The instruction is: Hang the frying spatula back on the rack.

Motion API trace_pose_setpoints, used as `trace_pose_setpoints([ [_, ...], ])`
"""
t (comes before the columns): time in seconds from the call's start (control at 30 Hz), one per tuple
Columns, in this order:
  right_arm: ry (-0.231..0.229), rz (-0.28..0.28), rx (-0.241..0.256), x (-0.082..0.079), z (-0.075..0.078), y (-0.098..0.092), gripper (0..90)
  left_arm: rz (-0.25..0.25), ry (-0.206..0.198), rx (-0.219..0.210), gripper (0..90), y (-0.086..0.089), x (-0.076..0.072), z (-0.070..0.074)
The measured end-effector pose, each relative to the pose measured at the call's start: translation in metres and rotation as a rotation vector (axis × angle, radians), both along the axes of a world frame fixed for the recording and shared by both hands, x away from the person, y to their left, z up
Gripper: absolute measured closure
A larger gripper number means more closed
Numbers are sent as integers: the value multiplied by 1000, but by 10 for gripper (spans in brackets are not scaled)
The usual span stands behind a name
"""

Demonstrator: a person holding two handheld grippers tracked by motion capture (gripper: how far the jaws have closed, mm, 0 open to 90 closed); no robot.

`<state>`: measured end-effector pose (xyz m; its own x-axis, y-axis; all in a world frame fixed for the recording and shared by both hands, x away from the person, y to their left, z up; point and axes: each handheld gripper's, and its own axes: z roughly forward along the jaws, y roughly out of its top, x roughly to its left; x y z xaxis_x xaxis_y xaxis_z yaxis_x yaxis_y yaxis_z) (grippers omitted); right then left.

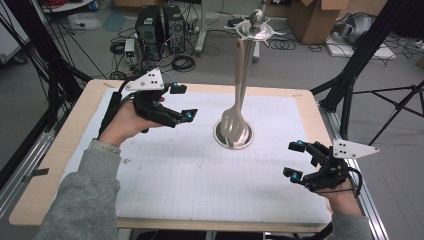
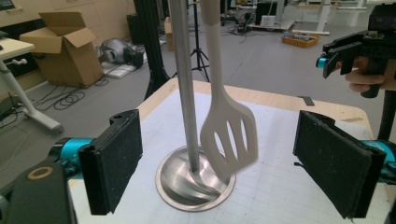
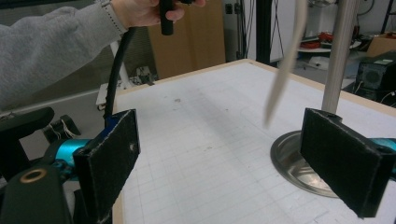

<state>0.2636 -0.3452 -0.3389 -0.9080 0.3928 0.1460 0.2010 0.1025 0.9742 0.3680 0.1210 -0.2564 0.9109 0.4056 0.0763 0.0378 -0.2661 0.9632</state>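
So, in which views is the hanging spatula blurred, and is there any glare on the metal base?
In the right gripper view the spatula is smeared by motion blur; in the left gripper view it is only slightly soft at the blade; the base shows bright reflections there, and milder ones in the high view.

A utensil stand [image 1: 234, 134] sits on the gridded mat [image 1: 190, 175] a little right of the tabletop's [image 1: 55, 165] middle, nearer the far edge. A slotted spatula [image 1: 233, 122] hangs beside its pole, over the base. The left gripper [image 1: 182, 102] is held near the far left corner, the right gripper [image 1: 295, 160] by the right edge, toward the near corner.
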Motion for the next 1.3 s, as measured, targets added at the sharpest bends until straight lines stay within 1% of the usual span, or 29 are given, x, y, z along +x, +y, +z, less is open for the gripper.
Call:
trace_pose_setpoints([
  [0.03,6,1,-1,0,0,0,114,4,-1,-2,161,2,-1,0],
  [0.07,0,2,0,1,0,1,114,8,-6,0,161,3,-3,-1],
  [0.13,7,5,-1,1,0,1,114,15,-20,8,161,7,-5,-3],
  [0.17,-3,4,3,2,0,2,114,19,-19,5,161,8,-7,-3],
  [0.2,-2,7,-1,2,0,2,114,23,-20,5,161,10,-8,-4],
  [0.27,-1,9,0,3,0,3,114,29,-21,-16,161,13,-11,-5],
  [0.3,-2,10,1,3,1,3,114,30,-23,-16,161,16,-13,-5],
  [0.33,-3,11,0,3,1,3,114,34,-24,-24,160,17,-15,-5],
  [0.4,-2,12,2,4,1,4,114,38,-35,-18,158,21,-18,-5],
  [0.43,-2,11,4,4,1,4,114,42,-38,-27,159,22,-20,-5],
  [0.47,-1,11,4,4,1,4,114,48,-44,-21,159,24,-22,-5],
  [0.5,-8,10,4,5,1,4,114,55,-46,-27,159,26,-24,-6],
  [0.53,2,12,1,5,1,4,114,58,-53,-25,158,28,-25,-7],
  [0.57,2,11,1,5,0,5,114,64,-60,-28,158,30,-27,-8],
  [0.8,2,9,0,5,0,6,114,101,-55,-57,158,49,-38,-20],
  [0.83,2,9,-2,5,0,6,114,106,-60,-54,158,53,-40,-21],
  [0.87,7,10,-1,5,0,6,114,116,-71,-63,158,57,-42,-23],
  [0.9,1,10,-5,6,0,6,114,121,-74,-73,158,61,-44,-25],
  [0.93,5,10,-3,5,0,7,114,123,-71,-77,158,65,-46,-27],
  [0.97,3,11,-5,6,0,7,114,128,-78,-84,158,69,-48,-30],
  [1.0,4,11,-4,6,0,7,114,131,-74,-89,158,72,-50,-32],
  [1.03,10,12,-5,6,-1,7,115,135,-74,-85,158,75,-51,-33],
  [1.1,7,11,-5,6,-1,7,114,150,-72,-86,158,82,-53,-37],
  [1.17,6,11,-8,7,-2,7,114,160,-72,-96,158,88,-55,-39],
  [1.2,13,10,-8,7,-2,7,114,165,-70,-98,158,91,-56,-40],
  [1.27,7,10,-8,7,-2,8,114,178,-70,-98,159,95,-59,-42],
  [1.3,14,13,-12,7,-2,8,114,187,-72,-95,159,97,-62,-44],
])
